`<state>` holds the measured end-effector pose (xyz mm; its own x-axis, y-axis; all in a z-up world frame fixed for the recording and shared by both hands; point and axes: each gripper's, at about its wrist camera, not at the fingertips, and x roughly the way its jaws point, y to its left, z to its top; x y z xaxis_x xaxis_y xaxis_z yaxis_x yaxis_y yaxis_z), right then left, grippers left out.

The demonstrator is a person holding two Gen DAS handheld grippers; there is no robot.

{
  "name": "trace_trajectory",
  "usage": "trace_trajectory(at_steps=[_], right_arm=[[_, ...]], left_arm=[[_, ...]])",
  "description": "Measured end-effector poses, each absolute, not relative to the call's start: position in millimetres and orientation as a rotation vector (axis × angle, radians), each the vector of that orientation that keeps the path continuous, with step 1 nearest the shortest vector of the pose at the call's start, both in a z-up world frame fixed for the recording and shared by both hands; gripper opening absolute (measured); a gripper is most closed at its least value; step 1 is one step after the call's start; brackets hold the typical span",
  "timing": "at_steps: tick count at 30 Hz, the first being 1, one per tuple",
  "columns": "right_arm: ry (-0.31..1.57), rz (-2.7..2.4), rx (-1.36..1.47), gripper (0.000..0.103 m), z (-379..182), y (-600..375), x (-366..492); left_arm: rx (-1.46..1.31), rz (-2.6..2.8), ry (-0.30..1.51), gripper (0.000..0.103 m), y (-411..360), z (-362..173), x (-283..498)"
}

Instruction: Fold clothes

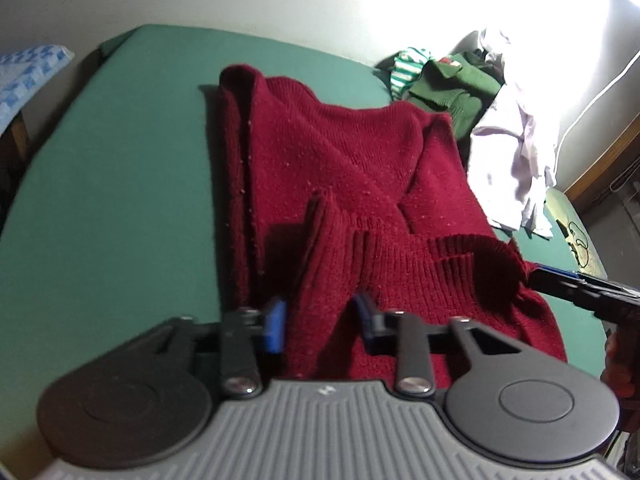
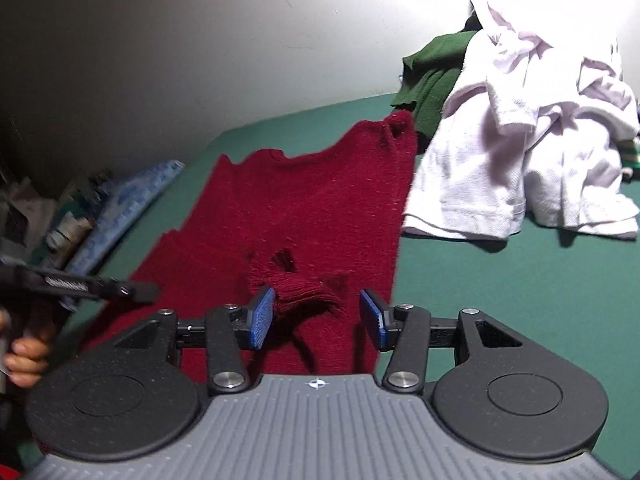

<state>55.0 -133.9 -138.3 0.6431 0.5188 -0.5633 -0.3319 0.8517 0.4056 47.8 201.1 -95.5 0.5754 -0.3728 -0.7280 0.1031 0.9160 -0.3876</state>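
A dark red knit sweater [image 1: 340, 160] lies partly folded on the green surface [image 1: 100, 200]. My left gripper [image 1: 320, 320] sits at its near edge, and a thick ribbed fold fills the gap between the blue pads [image 1: 276, 326], which press on it. My right gripper [image 2: 318, 320] stands open over the sweater [image 2: 304, 208], with a bunched ribbed hem [image 2: 308, 296] lying loose between its fingers. In the left wrist view the right gripper [image 1: 580, 290] reaches the sweater's hem from the right. The left gripper [image 2: 100, 288] shows at the left of the right wrist view, held by a hand [image 2: 24, 356].
A crumpled white garment [image 2: 520, 160] lies right of the sweater, with a dark green garment [image 2: 432, 76] behind it and a green-and-white striped one [image 1: 408, 68] further back. A pale wall [image 2: 200, 60] borders the far side. Blue patterned items [image 2: 128, 204] lie off the left edge.
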Motion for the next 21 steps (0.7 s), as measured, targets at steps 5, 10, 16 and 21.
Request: trace_trajectory(at_steps=[5,10,16,21], right_arm=[[0.706,0.48,0.243,0.067,-138,-133,52],[0.751,0.466,0.199,0.028,-158,-121,69],[0.754,0.417,0.289,0.018,-168,-122,76],[0.732,0.387,0.35,0.019,-173,-125,76]], left_arm=[[-0.365,-0.263,0.93,0.005,213,-98,37],[-0.385,-0.24,0.941,0.006,217,-100,34],[-0.366,-0.218,0.929,0.008,217,-101,29],[-0.397,-0.195,0.917,0.011,223,-100,27]])
